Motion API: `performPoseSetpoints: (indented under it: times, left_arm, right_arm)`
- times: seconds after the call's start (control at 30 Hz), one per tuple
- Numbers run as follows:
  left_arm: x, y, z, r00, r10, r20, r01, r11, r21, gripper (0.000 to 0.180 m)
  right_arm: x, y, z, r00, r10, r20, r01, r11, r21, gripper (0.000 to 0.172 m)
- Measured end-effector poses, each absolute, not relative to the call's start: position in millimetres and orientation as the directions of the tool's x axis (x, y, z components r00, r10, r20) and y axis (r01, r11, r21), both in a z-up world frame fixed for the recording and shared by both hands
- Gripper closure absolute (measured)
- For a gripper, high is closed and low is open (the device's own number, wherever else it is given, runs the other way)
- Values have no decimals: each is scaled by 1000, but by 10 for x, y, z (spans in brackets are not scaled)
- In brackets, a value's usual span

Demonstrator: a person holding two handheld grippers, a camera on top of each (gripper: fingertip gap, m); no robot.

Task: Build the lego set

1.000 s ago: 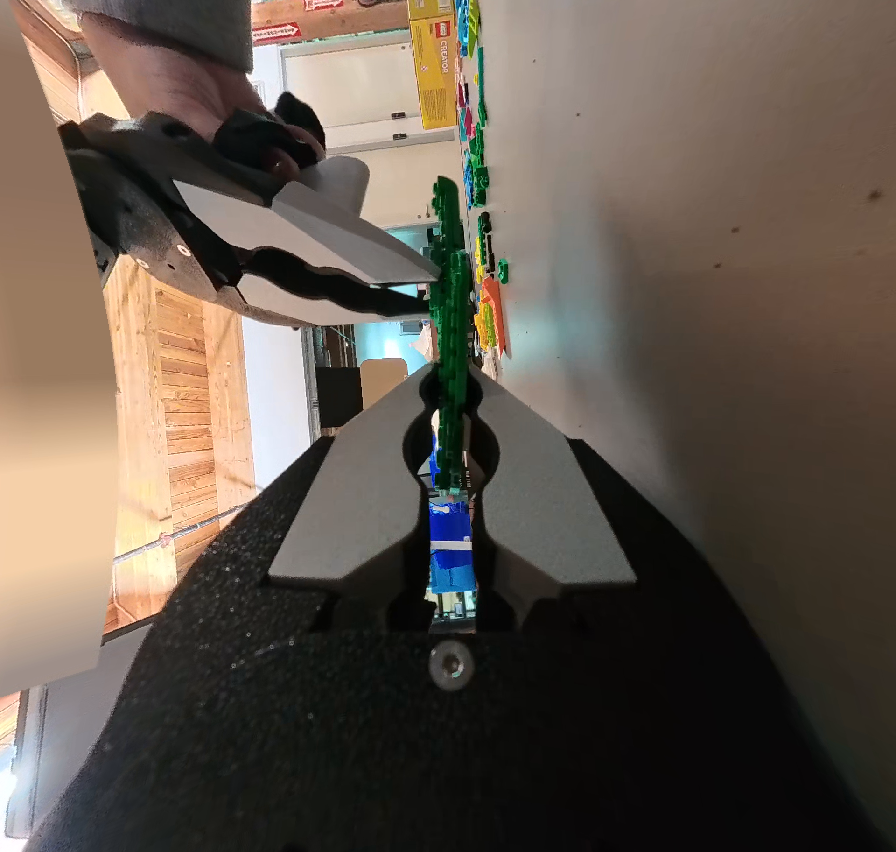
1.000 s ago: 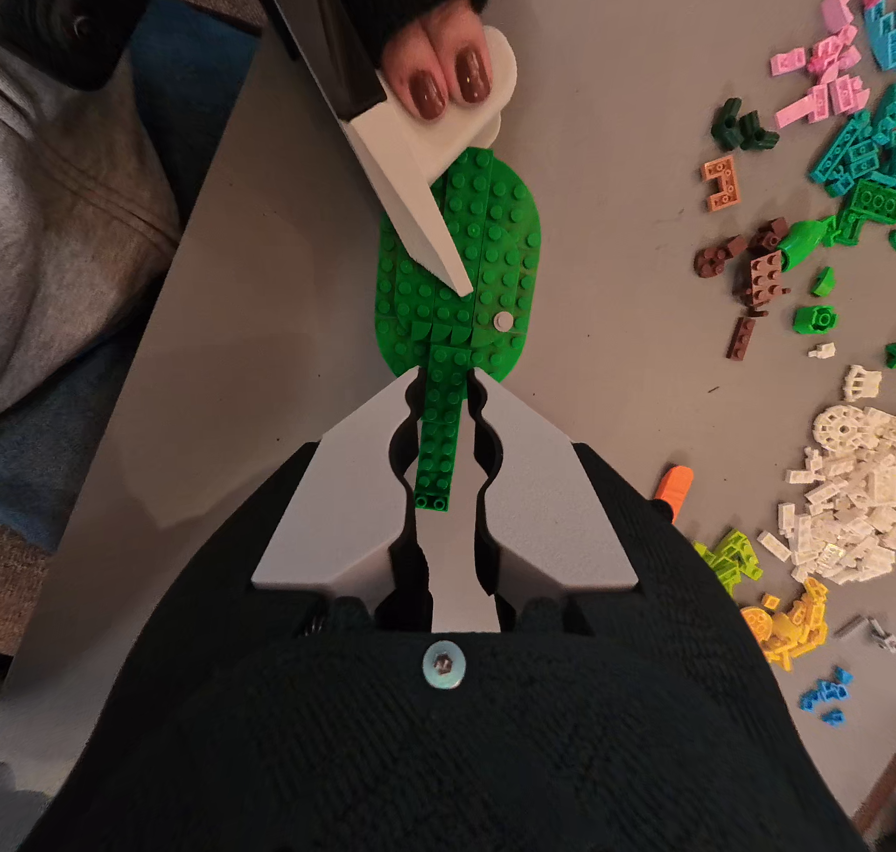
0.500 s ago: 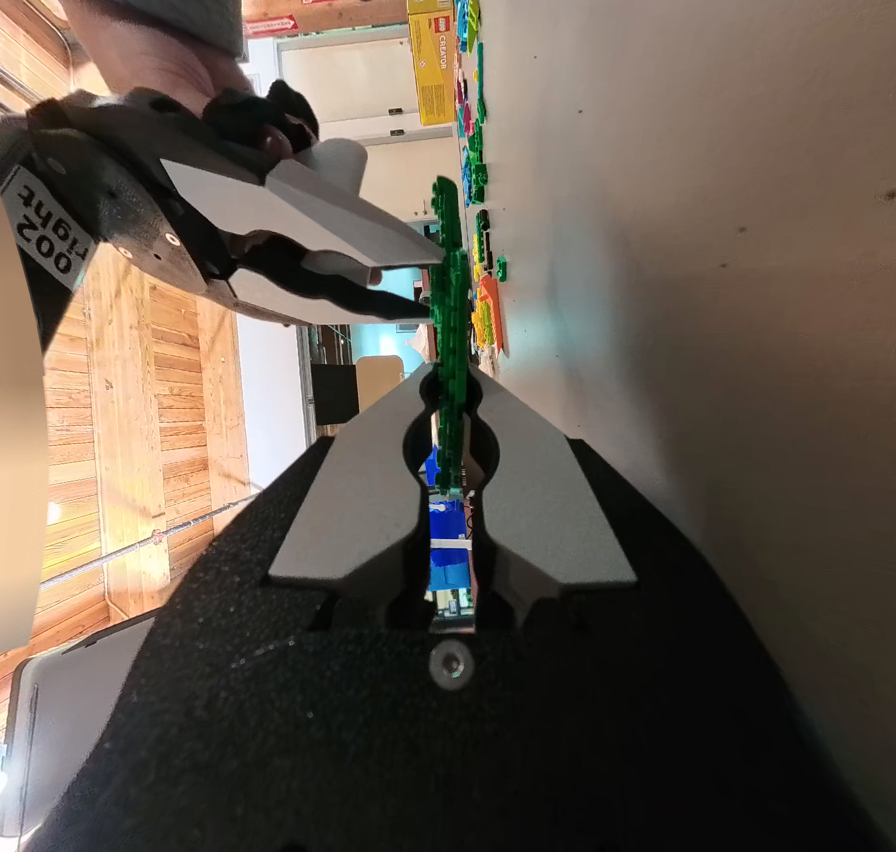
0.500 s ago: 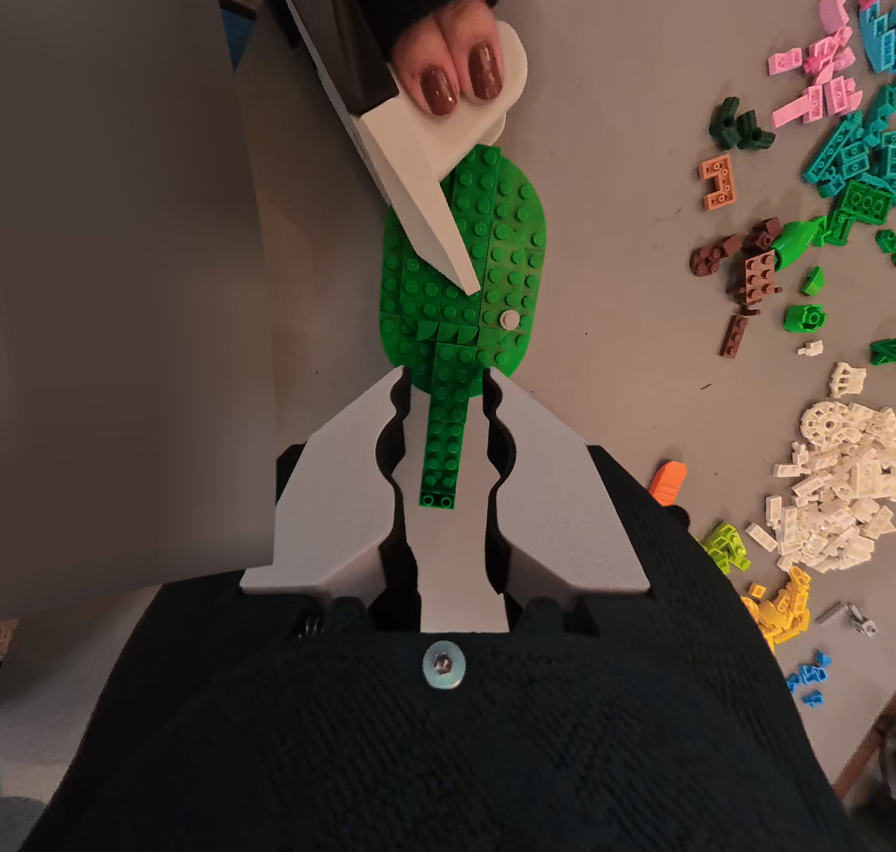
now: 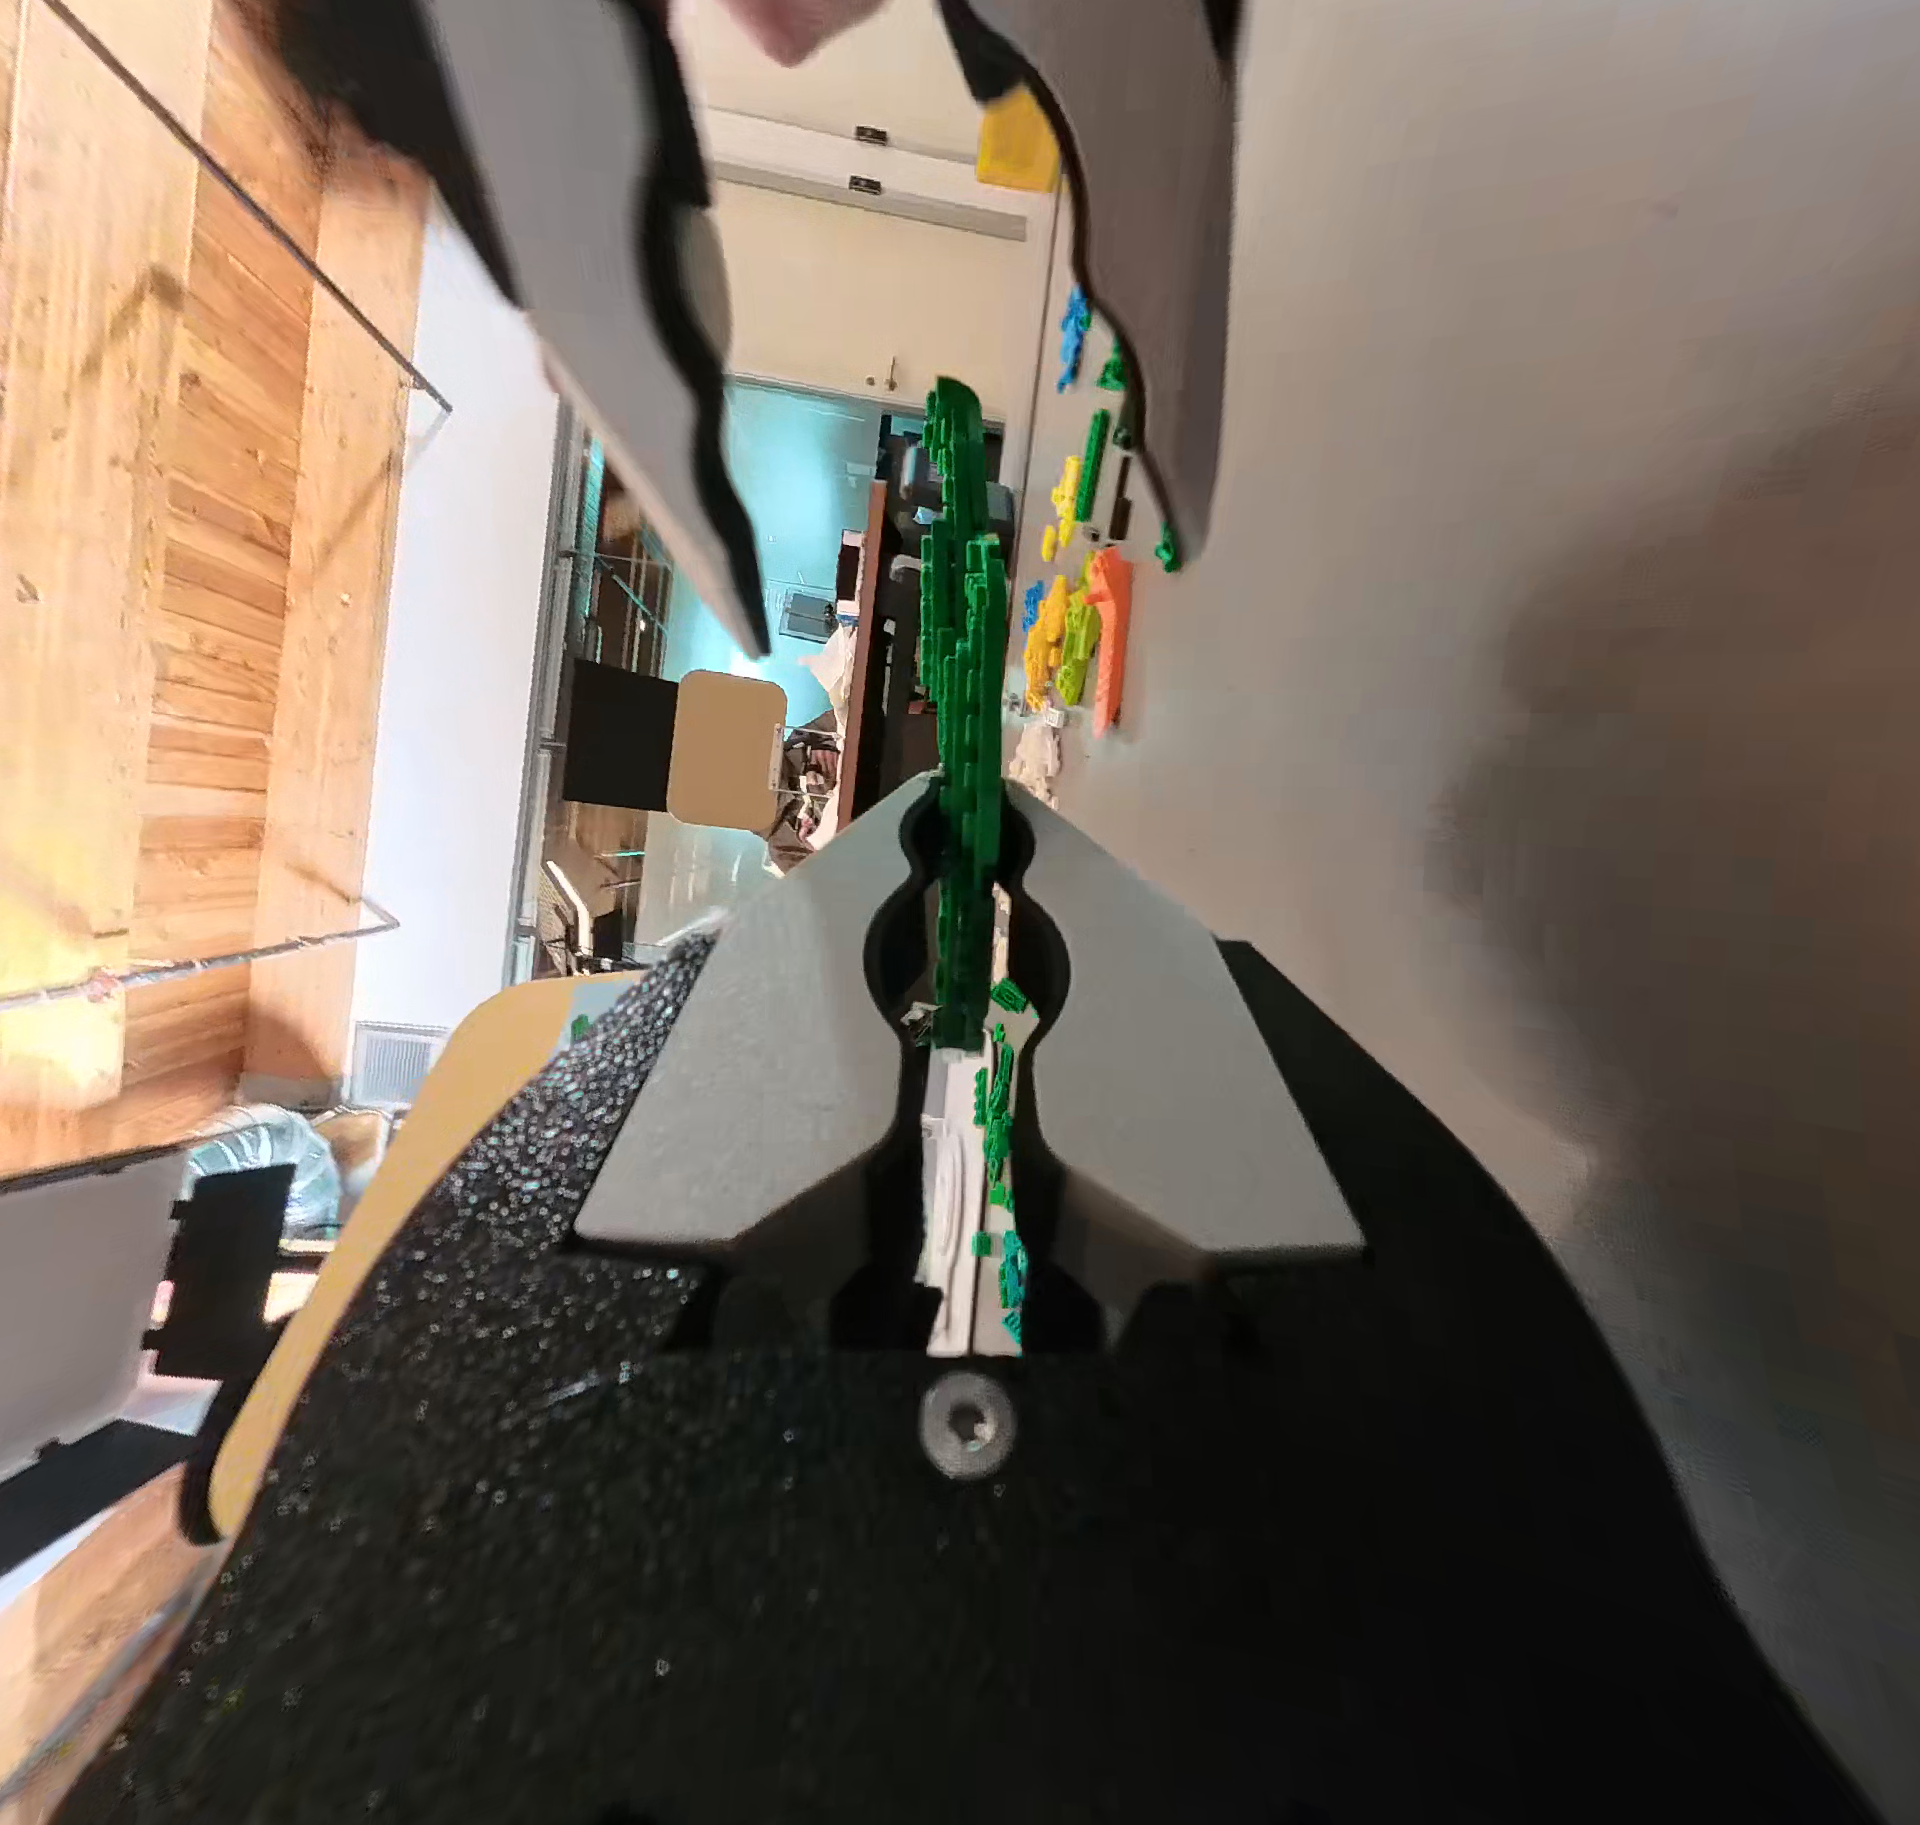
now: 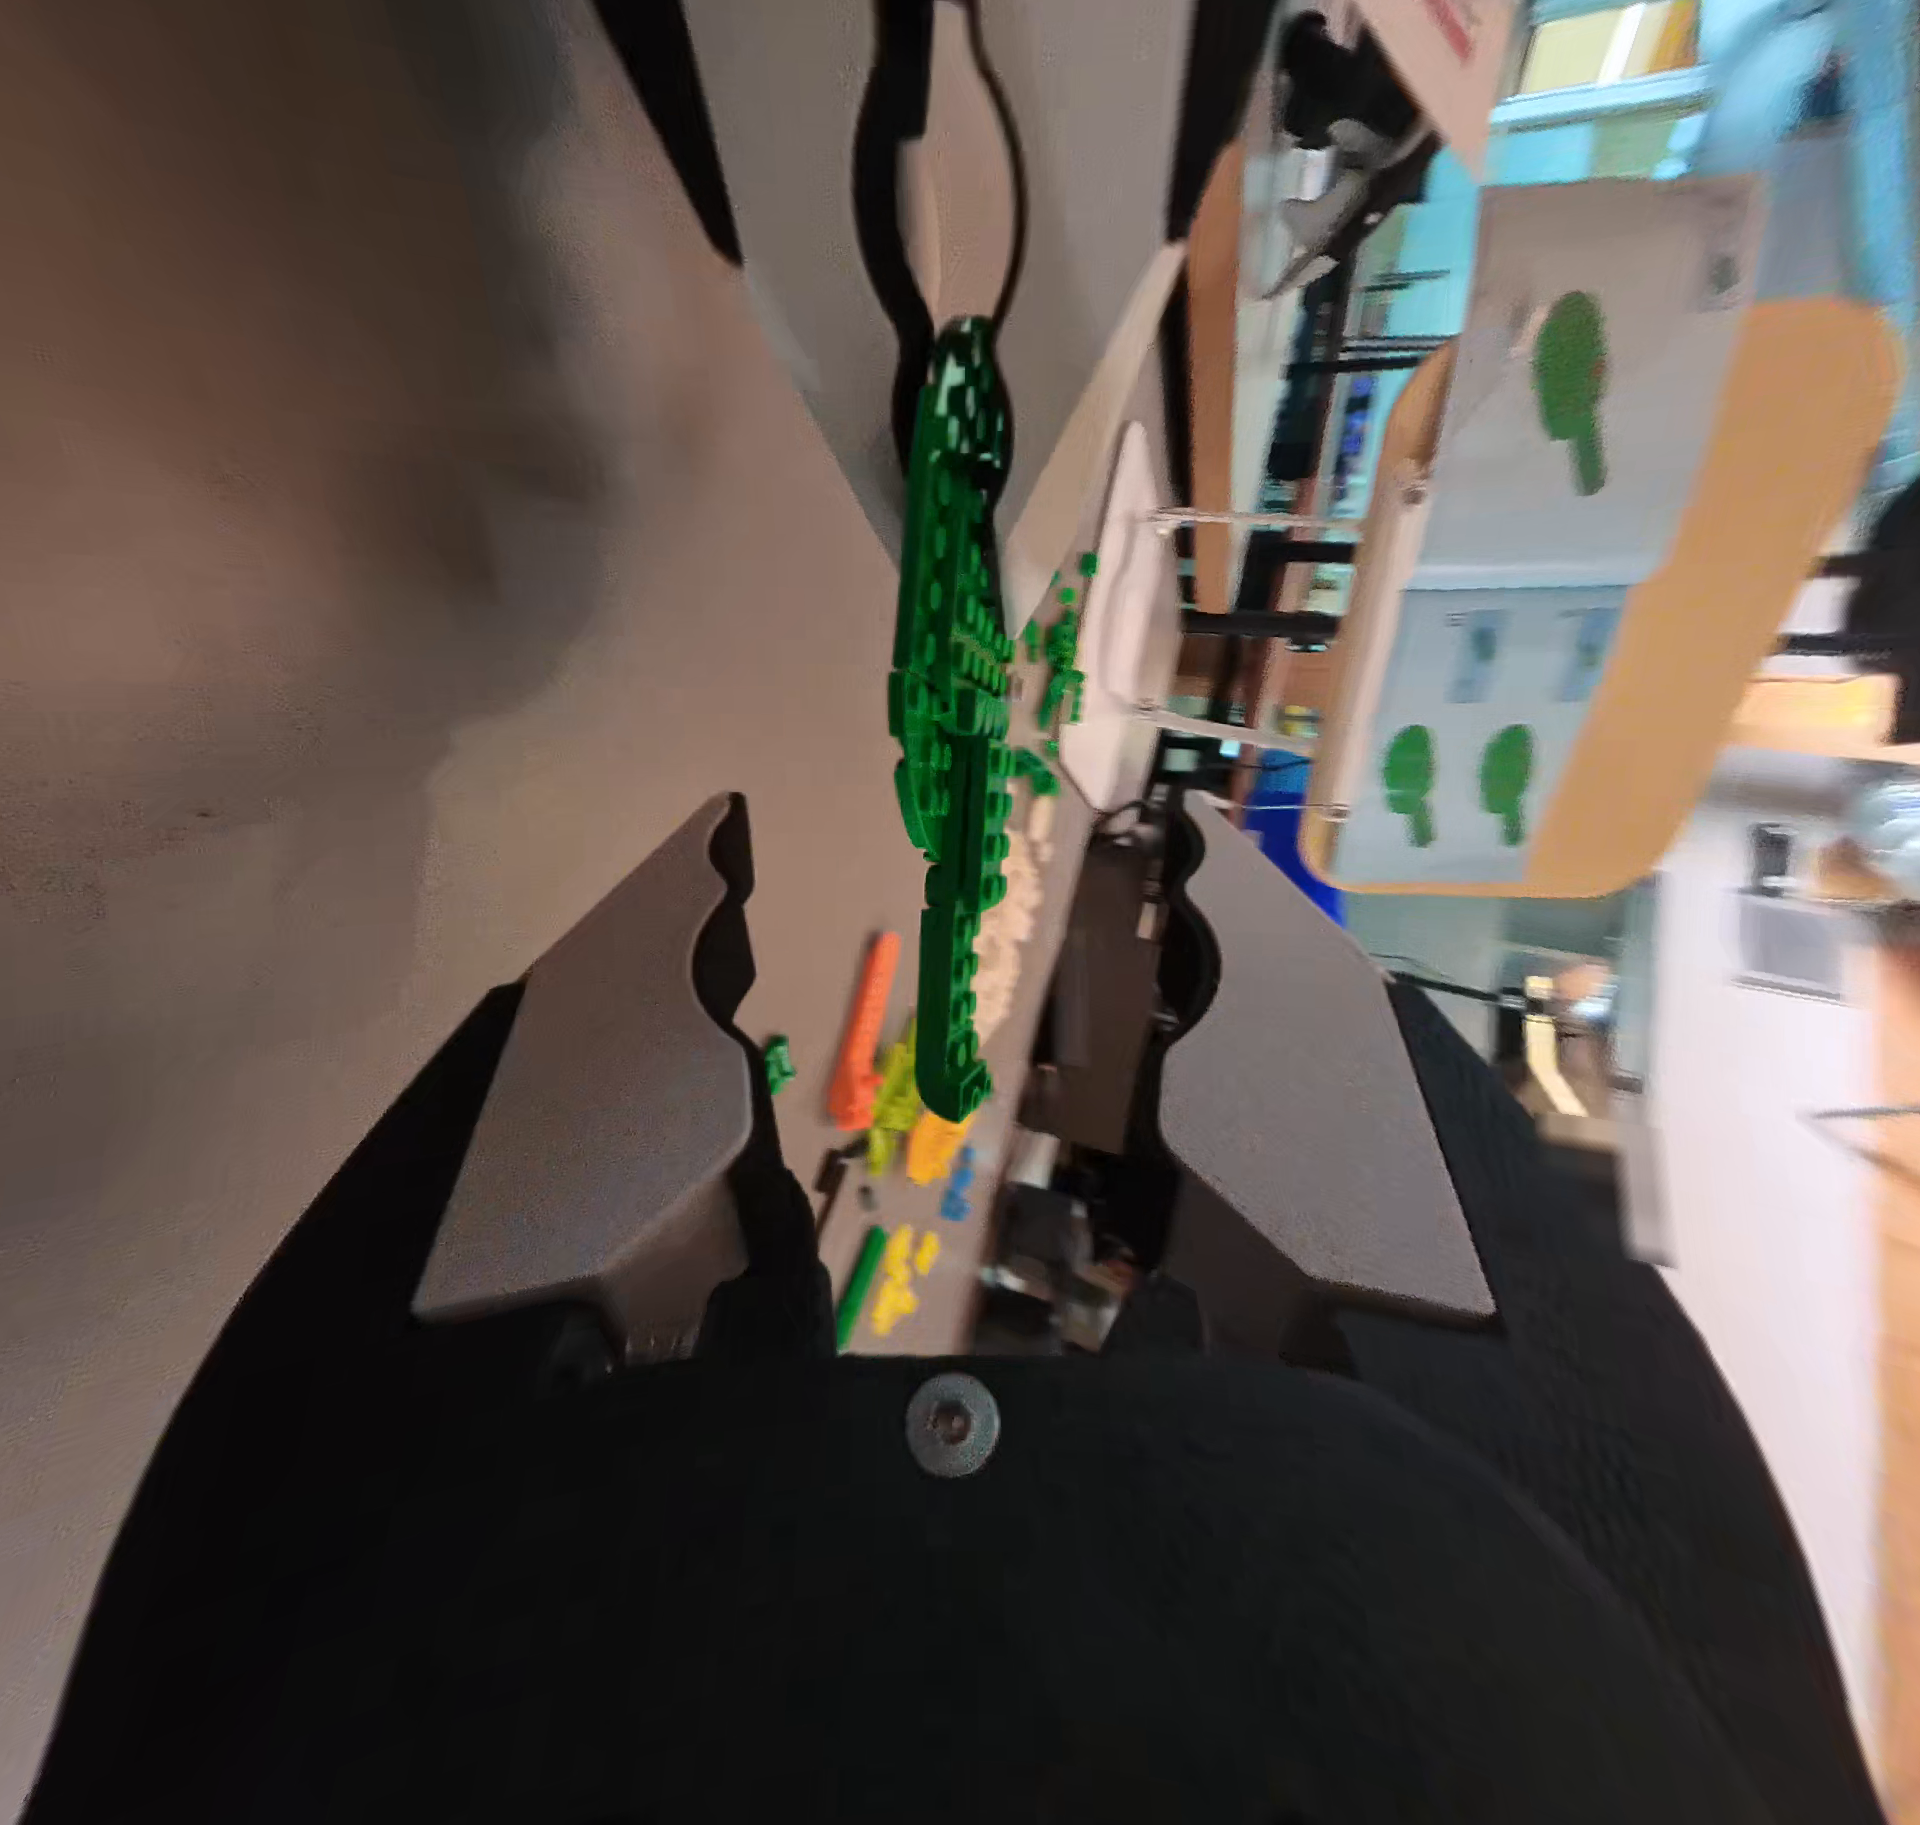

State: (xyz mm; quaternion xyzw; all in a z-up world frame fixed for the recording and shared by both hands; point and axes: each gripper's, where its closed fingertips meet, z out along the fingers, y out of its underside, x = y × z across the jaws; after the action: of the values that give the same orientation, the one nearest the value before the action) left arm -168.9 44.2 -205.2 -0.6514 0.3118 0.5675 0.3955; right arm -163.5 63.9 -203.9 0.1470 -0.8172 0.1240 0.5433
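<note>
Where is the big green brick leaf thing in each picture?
Left wrist view: the green brick leaf stands edge-on in the middle, its lower end pinched in the left gripper, whose jaws are shut on it.
Right wrist view: it hangs in the middle, between the right gripper's open jaws, untouched by them.
Shared landmark: the orange piece on the grey table.

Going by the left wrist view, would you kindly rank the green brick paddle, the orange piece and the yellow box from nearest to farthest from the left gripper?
1. Green brick paddle: clamped between the left gripper's fingertips.
2. Orange piece: on the grey table, just beyond, to the right of the paddle.
3. Yellow box: far end of the table, top of the view.
</note>
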Motion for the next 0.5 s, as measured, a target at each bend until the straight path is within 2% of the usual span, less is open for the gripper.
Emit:
performPoseSetpoints:
  times: [0.13, 0.3, 0.5]
  left_arm:
    - [-1640, 459, -1965, 207, 71, -976, -856, -470, -216, 175]
    - [-1576, 478, -1912, 246, 76, -966, -856, -451, -254, 175]
    - [-1574, 460, -1861, 264, 89, -960, -844, -461, -275, 175]
  right_arm:
    - [-1741, 681, -2005, -233, -178, 956, -333, 938, 94, 114]
    - [-1766, 662, -1908, -127, -198, 972, -320, 936, 149, 154]
    - [-1779, 652, -1836, -110, -168, 980, -289, 949, 130, 160]
